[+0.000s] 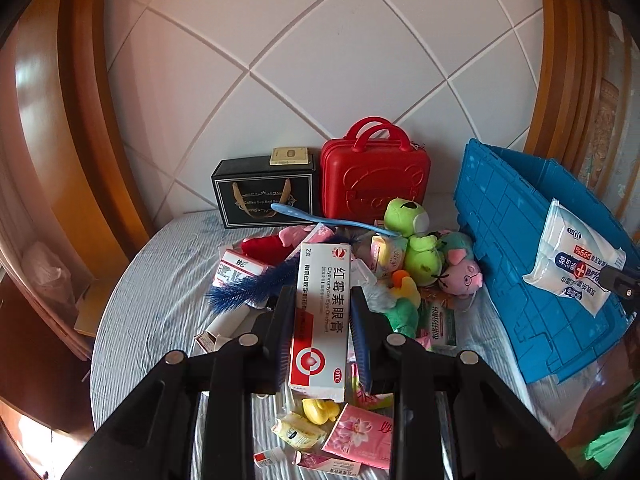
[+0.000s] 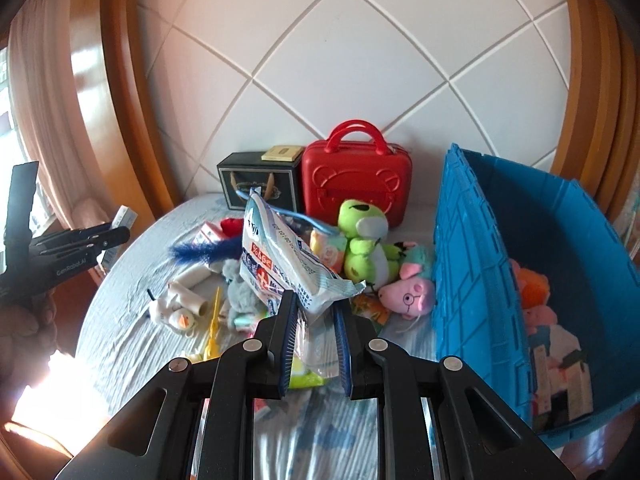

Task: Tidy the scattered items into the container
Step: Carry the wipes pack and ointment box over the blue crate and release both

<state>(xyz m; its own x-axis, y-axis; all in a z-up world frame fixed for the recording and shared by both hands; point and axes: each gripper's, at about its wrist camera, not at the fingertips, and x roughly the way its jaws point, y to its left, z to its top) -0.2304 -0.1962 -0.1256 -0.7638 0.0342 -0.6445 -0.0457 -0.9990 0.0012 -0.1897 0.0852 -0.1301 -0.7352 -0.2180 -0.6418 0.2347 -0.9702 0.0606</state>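
Aloft, left hand-held gripper (image 1: 322,300) pinches an ointment box (image 1: 320,316); right hand-held gripper (image 2: 314,304) pinches a wipes pack (image 2: 280,256) beside the blue crate's rim (image 2: 476,240).

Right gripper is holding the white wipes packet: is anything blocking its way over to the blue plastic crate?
Nothing visible blocks it. The right gripper holds the white wipes packet lifted above the pile, and the blue plastic crate sits open-topped to its right. Only the crate's near wall rises between them; the pink pig plush lies lower, against that wall.
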